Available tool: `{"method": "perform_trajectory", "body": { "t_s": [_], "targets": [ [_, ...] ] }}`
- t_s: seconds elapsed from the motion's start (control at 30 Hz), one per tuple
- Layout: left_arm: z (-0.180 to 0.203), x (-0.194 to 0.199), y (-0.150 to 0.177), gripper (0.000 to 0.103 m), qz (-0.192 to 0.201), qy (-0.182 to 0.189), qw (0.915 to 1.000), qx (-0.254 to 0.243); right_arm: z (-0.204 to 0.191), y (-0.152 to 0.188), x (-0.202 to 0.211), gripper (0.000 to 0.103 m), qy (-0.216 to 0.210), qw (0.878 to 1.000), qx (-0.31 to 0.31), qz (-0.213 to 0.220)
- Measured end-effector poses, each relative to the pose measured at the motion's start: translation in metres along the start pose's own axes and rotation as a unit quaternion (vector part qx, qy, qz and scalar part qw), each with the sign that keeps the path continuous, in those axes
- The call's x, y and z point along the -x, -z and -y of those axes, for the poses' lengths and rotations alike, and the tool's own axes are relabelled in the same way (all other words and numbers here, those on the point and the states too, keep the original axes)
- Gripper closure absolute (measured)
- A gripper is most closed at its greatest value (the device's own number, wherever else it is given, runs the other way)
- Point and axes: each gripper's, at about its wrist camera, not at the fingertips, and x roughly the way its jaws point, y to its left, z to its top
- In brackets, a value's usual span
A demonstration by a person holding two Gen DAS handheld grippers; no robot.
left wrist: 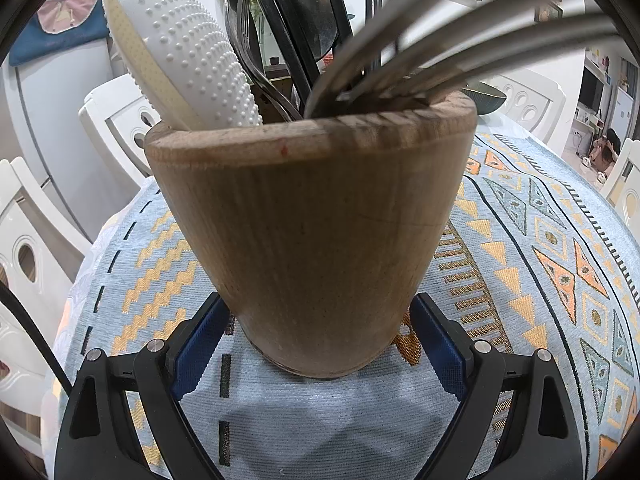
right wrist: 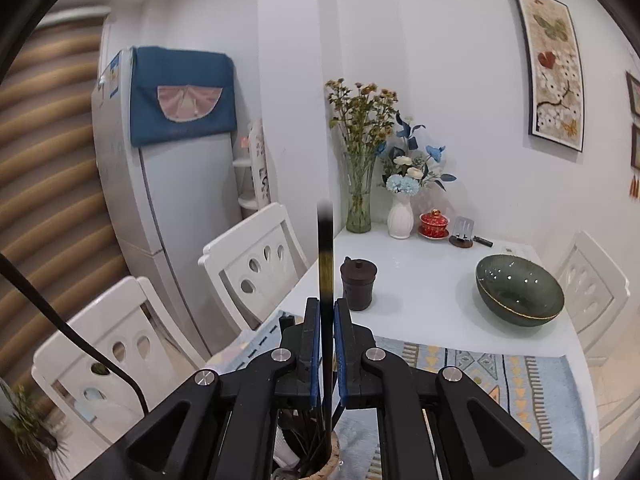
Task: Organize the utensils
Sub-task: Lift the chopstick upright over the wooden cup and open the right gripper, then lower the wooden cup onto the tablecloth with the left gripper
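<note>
A wooden utensil holder (left wrist: pixel 312 232) stands on the patterned tablecloth (left wrist: pixel 540 264), filling the left wrist view. It holds a white dotted rice paddle (left wrist: pixel 180 52), several metal utensils (left wrist: pixel 460 52) and black handles (left wrist: pixel 280 20). My left gripper (left wrist: pixel 320 336) is open, its blue-padded fingers (left wrist: pixel 200 344) on either side of the holder's base. My right gripper (right wrist: pixel 327 320) is shut on a thin dark chopstick (right wrist: pixel 326 256), held upright above the holder's rim (right wrist: pixel 320 468), with its lower end inside the holder.
Beyond the cloth stand a dark green bowl (right wrist: pixel 520 292), a small dark lidded pot (right wrist: pixel 358 284), flower vases (right wrist: pixel 360 208), a white vase (right wrist: pixel 400 216) and a red lidded cup (right wrist: pixel 434 224). White chairs (right wrist: pixel 252 264) line the table's left side; a fridge (right wrist: pixel 160 184) stands behind.
</note>
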Motion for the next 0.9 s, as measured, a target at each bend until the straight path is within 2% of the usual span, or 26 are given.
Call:
{"method": "perform_trajectory", "body": {
  "t_s": [0.23,0.27,0.37,0.47,0.63,0.77,0.9],
  "targets": [
    [0.0,0.0,0.0,0.012,0.0,0.0,1.0,0.0,0.006,0.002,-0.001,0.096,-0.014,1.0,-0.019,-0.014],
    [0.0,0.0,0.0,0.012,0.0,0.0,1.0,0.0,0.01,0.001,-0.001,0.09,-0.025,0.999,-0.031,-0.021],
    [0.0,0.0,-0.001,0.012,0.0,0.0,1.0,-0.001,0.025,-0.005,0.004,0.058,-0.058,0.995,-0.072,-0.027],
    [0.0,0.0,-0.002,0.012,0.0,0.0,1.0,-0.001,0.036,-0.009,0.019,0.058,-0.064,0.994,-0.091,-0.006],
    [0.002,-0.001,-0.003,0.012,0.0,0.0,1.0,-0.002,0.059,0.002,0.041,0.058,-0.051,0.99,-0.126,-0.02],
    [0.001,0.0,-0.002,0.012,-0.001,0.006,1.0,0.004,0.082,0.031,0.061,0.056,-0.074,0.974,-0.21,-0.047],
    [0.003,0.001,-0.002,0.012,-0.001,0.002,1.0,0.0,0.094,0.073,0.076,0.056,-0.112,0.943,-0.305,-0.077]
  ]
}}
